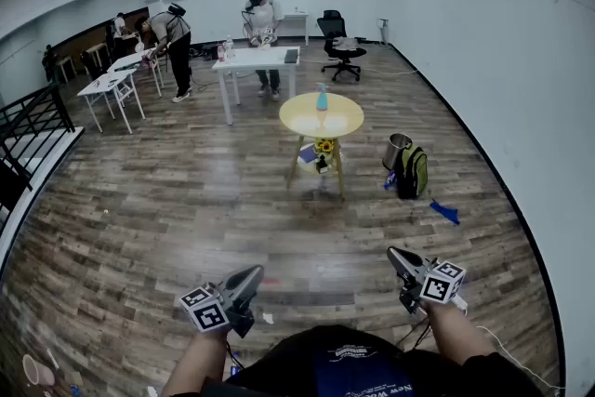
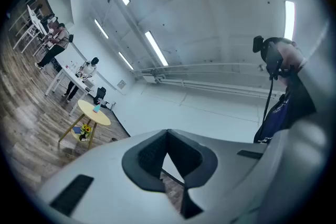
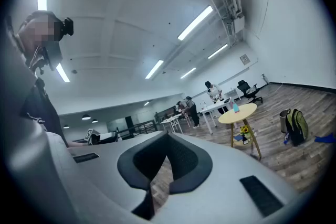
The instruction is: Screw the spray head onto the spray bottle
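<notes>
The person holds both tongs low in front, the left tongs (image 1: 253,275) and the right tongs (image 1: 394,256), each pressed together with nothing between. The bottle (image 1: 322,98) stands on the round yellow counter (image 1: 296,118), well apart from them.

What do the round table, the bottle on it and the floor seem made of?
Round table: smooth matte yellow top, likely painted wood or laminate; slim wood-coloured legs. Bottle: blue, probably plastic, too small to confirm. Floor: grey-brown grained planks with slight sheen, wood or wood-look laminate.
</notes>
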Available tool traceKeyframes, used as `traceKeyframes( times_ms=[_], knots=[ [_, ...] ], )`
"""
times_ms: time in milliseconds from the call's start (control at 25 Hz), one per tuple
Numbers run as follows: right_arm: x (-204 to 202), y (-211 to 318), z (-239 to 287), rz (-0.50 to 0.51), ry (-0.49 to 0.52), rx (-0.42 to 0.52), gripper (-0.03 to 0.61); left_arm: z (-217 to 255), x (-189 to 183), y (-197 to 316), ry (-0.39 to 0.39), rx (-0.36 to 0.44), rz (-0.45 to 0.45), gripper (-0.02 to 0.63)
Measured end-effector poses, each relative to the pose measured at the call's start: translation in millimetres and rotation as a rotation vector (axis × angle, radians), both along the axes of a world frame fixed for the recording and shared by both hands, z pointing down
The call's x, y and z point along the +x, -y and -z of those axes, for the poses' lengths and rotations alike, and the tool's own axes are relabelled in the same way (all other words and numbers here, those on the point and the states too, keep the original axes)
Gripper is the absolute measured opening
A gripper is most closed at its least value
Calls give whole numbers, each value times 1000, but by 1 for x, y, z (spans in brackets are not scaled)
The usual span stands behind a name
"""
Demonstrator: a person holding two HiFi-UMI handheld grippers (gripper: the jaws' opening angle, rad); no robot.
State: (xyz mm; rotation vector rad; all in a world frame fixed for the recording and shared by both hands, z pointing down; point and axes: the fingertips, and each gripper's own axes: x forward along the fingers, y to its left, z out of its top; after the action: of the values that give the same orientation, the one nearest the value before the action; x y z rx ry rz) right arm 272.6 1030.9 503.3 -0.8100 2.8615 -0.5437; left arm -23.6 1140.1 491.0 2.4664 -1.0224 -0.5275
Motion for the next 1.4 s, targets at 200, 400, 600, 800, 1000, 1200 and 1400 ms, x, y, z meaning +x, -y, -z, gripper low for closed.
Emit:
traceKeyframes(
  times_ms=[200, 400, 600, 800, 1000, 1200, 1400],
  knots=[
    [1, 3, 5, -11, 1, -5, 5, 5, 0, 3, -2, -3, -7, 8],
    [5, 9, 4, -34, 14, -25, 5, 5, 1, 8, -3, -6, -12, 8],
    [2, 11, -2, -38, 5, -33, 6, 1, -1, 10, -10, -4, -20, 8],
    [1, 15, -3, -42, -4, -38, 6, 2, -1, 14, -9, -7, -22, 8],
    [3, 24, -6, -51, -10, -43, 6, -2, -1, 21, -7, -12, -14, 8],
    [-2, 34, -5, -60, -28, -40, 6, -2, -9, 28, -15, -18, -12, 8],
    [-30, 44, -6, -70, -34, -43, 6, -7, -36, 35, -16, -26, -14, 8]
  ],
)
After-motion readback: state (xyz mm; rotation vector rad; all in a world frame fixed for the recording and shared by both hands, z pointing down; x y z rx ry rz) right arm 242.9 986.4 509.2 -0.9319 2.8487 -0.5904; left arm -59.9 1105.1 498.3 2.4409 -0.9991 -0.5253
